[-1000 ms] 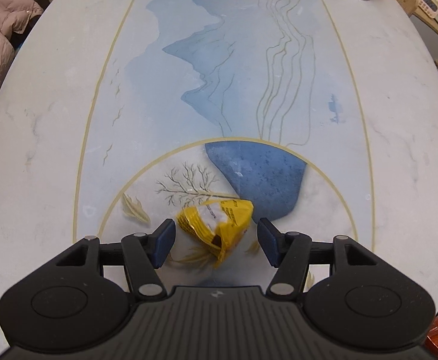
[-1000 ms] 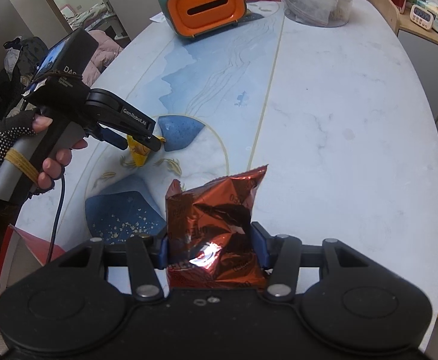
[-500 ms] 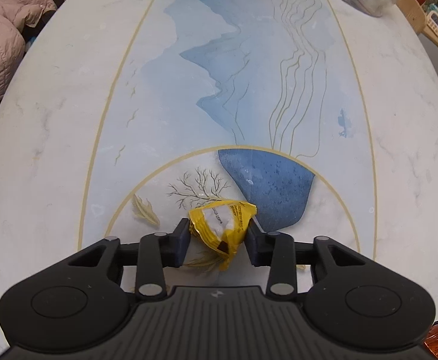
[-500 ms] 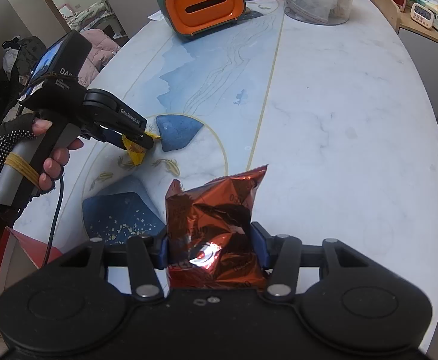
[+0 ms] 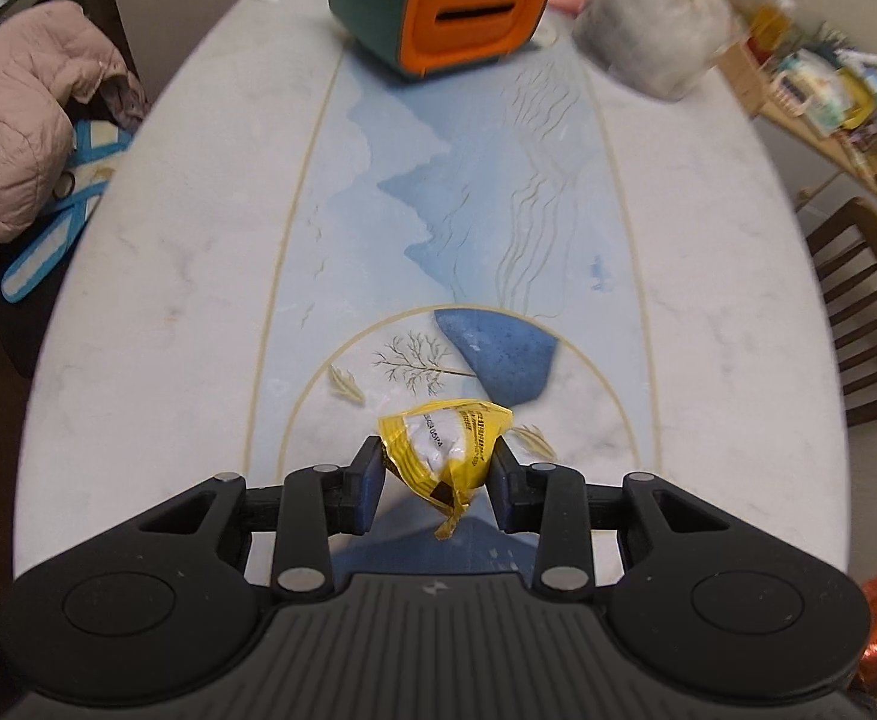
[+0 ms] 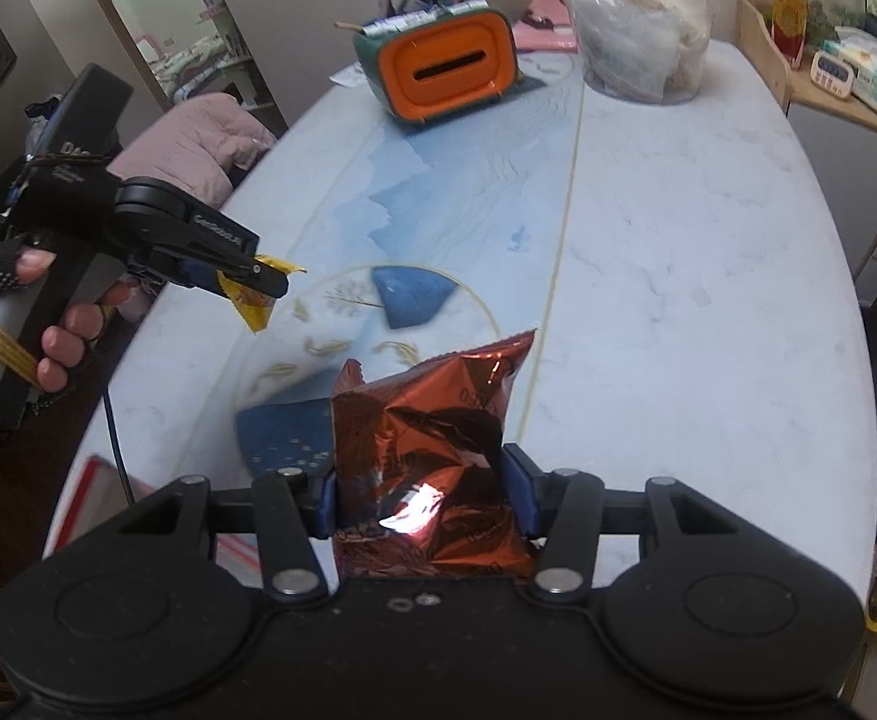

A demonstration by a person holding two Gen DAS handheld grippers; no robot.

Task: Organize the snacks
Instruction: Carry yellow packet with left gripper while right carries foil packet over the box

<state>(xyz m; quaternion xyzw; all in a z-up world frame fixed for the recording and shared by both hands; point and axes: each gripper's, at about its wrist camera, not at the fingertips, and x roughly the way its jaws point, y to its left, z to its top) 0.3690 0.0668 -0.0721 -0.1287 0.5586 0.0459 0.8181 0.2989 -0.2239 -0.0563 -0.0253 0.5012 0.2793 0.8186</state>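
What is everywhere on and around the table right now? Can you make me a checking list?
Surface: oval marble table with a blue painted pattern, mostly bare.
Job's things: yellow snack packet held above the table; red foil chip bag held upright.
Clutter: orange and green box and clear plastic bag at the far end.
Grippers: left gripper shut on the yellow snack packet; right gripper shut on the red foil chip bag.
Cables: black cable hanging below the left gripper.
Surroundings: pink jacket, wooden chair, crowded side shelf.
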